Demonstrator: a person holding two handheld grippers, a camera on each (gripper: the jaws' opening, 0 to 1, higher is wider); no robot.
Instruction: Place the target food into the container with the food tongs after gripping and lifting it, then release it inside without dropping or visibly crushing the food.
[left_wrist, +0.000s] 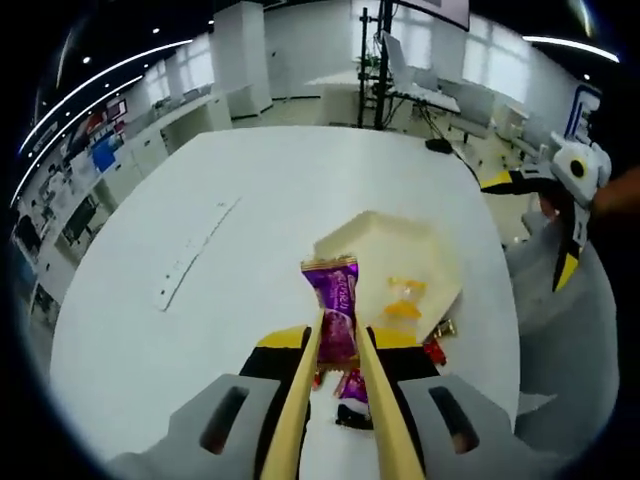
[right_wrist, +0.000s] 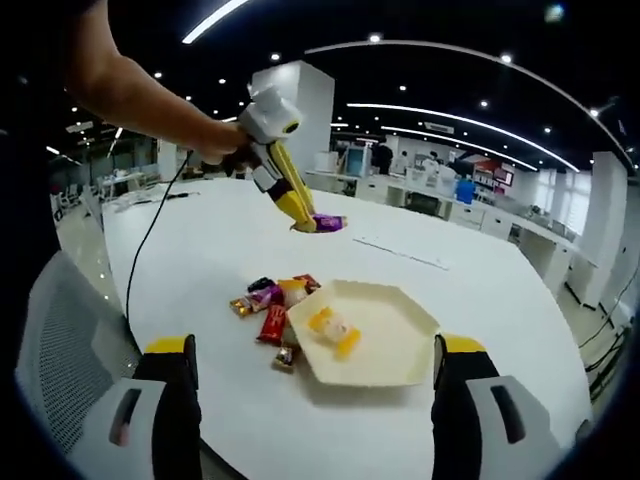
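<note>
Table: white and round, seen across both views; a thin printed strip is laid on it toward 10 o'clock in the left gripper view.
Cable: dark, trailed over the table edge at 9 o'clock in the right gripper view, leading up to the far hand.
Left gripper: clamped on the pale food tongs, whose two arms rise from 6 o'clock of its own view; it is also seen in the right gripper view at 12 o'clock, held in a person's hand above the table.
Tongs state: clenched, the tips pinched on a purple candy.
Purple candy: lifted clear of the table, gripped at its lower half, wrapper end flared above the tips; in the right gripper view it is seen at the tong tips, above and behind the loose pile, at about 12 o'clock from the container.
Loose candies: a small heap of wrapped pieces in red, purple and gold, left lying on the table just beside the container's 9 o'clock edge.
Container: pale hexagonal tray, flat on the table.
Yellow candy: clear-wrapped piece lying inside the container.
Right gripper: jaws spread wide apart, nothing between them, hung over the near table edge; it is seen at 3 o'clock in the left gripper view.
</note>
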